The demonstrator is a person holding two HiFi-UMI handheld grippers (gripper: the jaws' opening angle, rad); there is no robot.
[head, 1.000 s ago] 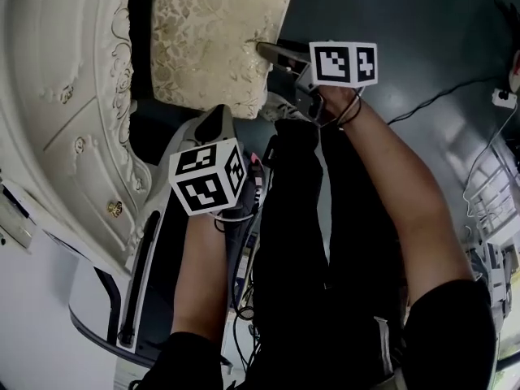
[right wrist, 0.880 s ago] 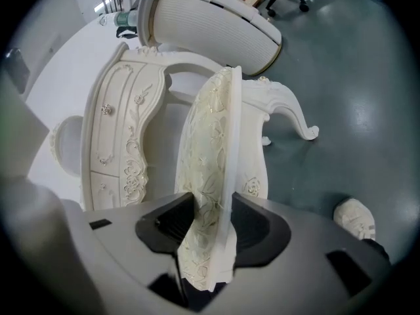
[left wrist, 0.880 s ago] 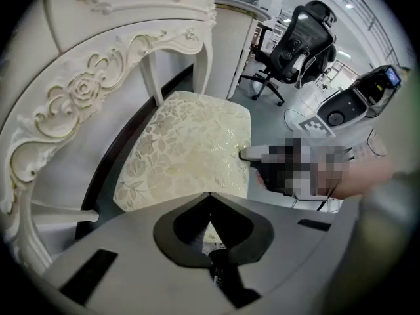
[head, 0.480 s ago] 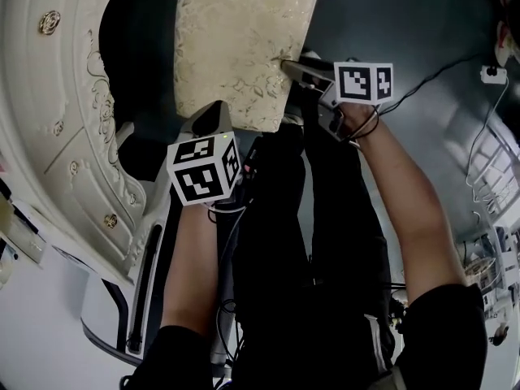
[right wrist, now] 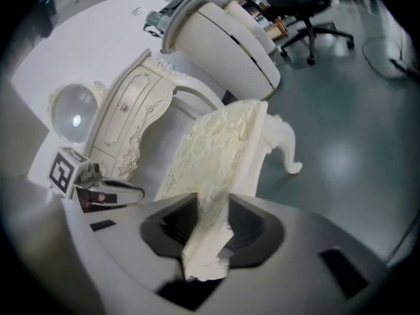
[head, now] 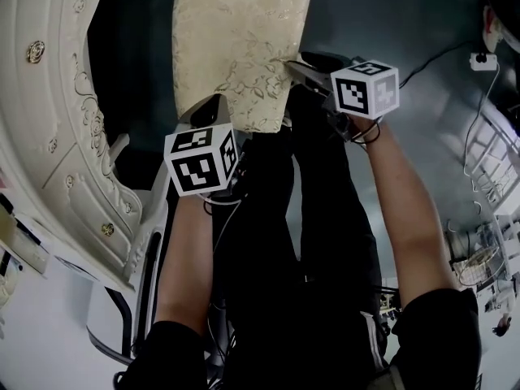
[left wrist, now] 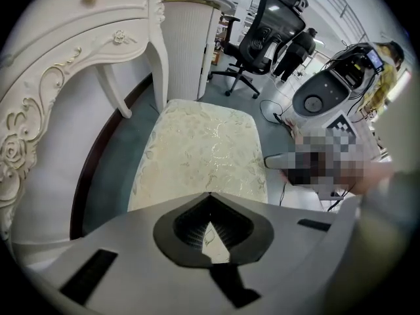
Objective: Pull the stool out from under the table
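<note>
My left tongs [left wrist: 210, 231] are pressed together on the near edge of the stool [head: 240, 47], a sliver of its patterned cushion caught between the pads. My right tongs [right wrist: 207, 231] pinch the cushion's right near corner, jaws held partly apart by its thickness. The stool stands on the dark floor [head: 422, 136], just right of the white carved table [head: 57, 96].

The stool [head: 236, 47] lies straight ahead of our left gripper [head: 213, 114], its near edge between that gripper's jaws. Our right gripper [head: 291, 65] has the stool's right edge between its jaws. The table [head: 57, 120] stands to the left gripper's left, and an office chair [left wrist: 266, 28] stands well beyond the stool.
</note>
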